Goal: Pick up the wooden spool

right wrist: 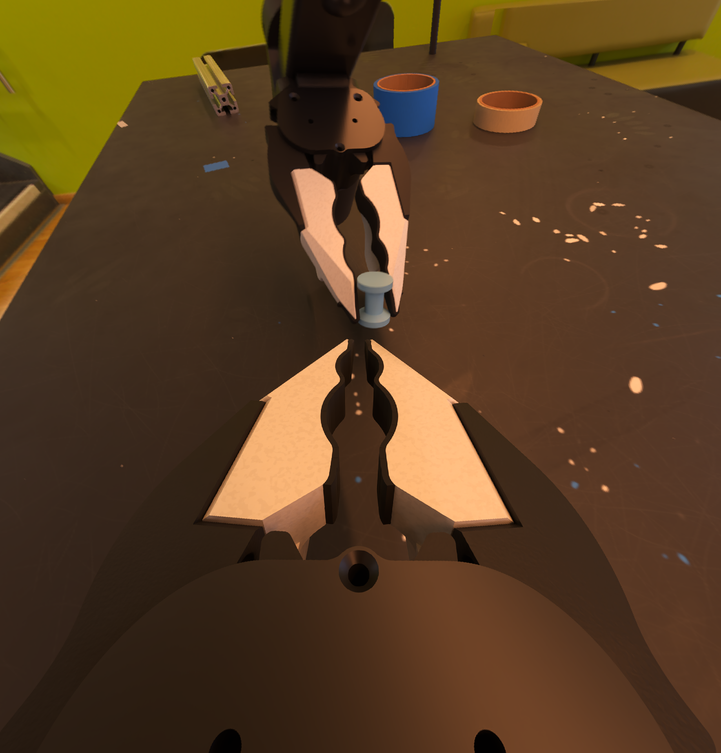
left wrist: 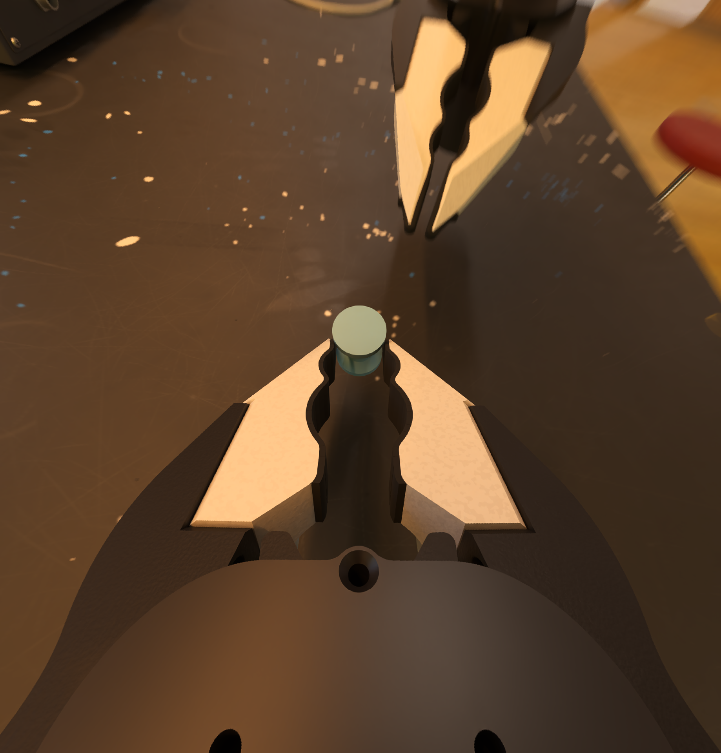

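Observation:
The spool (left wrist: 359, 331) is small and pale grey-green, and it stands upright on the dark table (right wrist: 147, 285). My left gripper (left wrist: 359, 342) has a fingertip against each side of it and is shut on it. In the right wrist view the spool (right wrist: 374, 299) shows between the left gripper's fingertips (right wrist: 374, 315), its base at table level. My right gripper (right wrist: 359, 341) is empty, its jaws nearly together with a thin gap, its tips just short of the spool. It also shows in the left wrist view (left wrist: 420, 232), beyond the spool and to the right.
A blue tape roll (right wrist: 407, 106), a tan roll (right wrist: 507, 112) and an aluminium bar (right wrist: 218, 85) lie at the table's far end. A red-handled tool (left wrist: 697, 146) lies near the table's edge. A dark box (left wrist: 24, 32) stands at a corner.

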Available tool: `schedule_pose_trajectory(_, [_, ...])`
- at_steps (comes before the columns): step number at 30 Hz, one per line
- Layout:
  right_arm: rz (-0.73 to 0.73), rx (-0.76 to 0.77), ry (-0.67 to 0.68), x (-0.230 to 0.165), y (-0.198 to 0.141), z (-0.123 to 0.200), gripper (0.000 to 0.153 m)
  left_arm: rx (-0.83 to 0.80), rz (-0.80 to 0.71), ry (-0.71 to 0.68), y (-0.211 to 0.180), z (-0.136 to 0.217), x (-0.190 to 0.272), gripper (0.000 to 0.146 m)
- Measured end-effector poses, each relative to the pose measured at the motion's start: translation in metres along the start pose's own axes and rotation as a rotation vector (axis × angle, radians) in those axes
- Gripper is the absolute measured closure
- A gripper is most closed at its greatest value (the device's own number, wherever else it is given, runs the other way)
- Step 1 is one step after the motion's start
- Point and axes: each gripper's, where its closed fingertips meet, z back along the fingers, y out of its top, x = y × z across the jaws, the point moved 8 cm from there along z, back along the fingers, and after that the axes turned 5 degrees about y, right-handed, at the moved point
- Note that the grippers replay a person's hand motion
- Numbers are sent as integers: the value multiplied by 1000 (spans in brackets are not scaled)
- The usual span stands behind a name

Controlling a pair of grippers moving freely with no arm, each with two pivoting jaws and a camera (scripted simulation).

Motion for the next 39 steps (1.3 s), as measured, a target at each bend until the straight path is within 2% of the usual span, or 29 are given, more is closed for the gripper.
schedule_pose_trajectory(4, [-51,8,4,-3,4,-10,148,120,167,-141,2,10,-4,124])
schedule_pose_trajectory(7, [-139,26,15,-2,4,-16,148,155,212,-198,3,12,-4,124])
schedule_pose_trajectory(16, [-378,49,100,5,-2,-24,148,182,135,-202,6,11,5,124])
schedule_pose_trajectory(26, [-426,33,160,4,-6,-26,148,151,58,-207,5,10,14,124])
schedule_pose_trajectory(39, [-442,-17,239,-1,-9,-28,148,134,34,-259,3,8,21,124])
